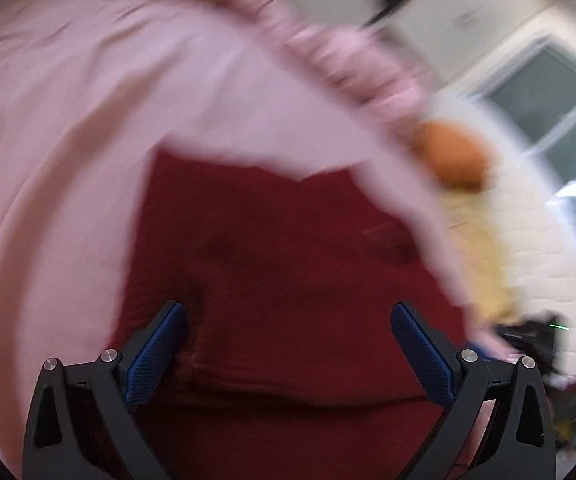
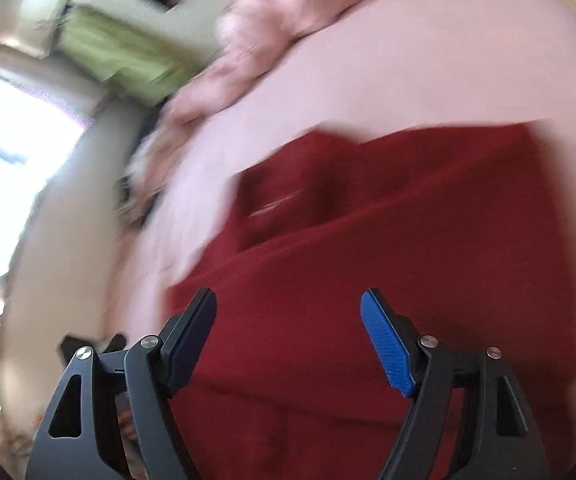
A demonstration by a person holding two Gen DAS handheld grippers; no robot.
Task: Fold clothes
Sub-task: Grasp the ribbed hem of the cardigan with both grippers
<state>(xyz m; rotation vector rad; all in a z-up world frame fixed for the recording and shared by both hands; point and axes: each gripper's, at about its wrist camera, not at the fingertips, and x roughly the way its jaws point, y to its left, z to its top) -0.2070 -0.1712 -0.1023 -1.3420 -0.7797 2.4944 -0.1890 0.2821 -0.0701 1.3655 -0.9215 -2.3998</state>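
A dark red garment (image 1: 280,264) lies on a pale pink sheet (image 1: 68,140). Both views are blurred by motion. My left gripper (image 1: 288,320) is open just above the red garment, near a fold line in the cloth, and holds nothing. In the right wrist view the red garment (image 2: 368,240) fills the middle, with a small white mark on a folded part at its far left. My right gripper (image 2: 288,308) is open over the garment near its left edge, and is empty.
A pink frilled edge (image 1: 348,64) borders the sheet. An orange object (image 1: 452,152) and yellow cloth (image 1: 480,248) lie past the sheet's right edge. A window (image 1: 548,92) and wall are behind. A green item (image 2: 120,48) and bright window (image 2: 16,152) are at the left.
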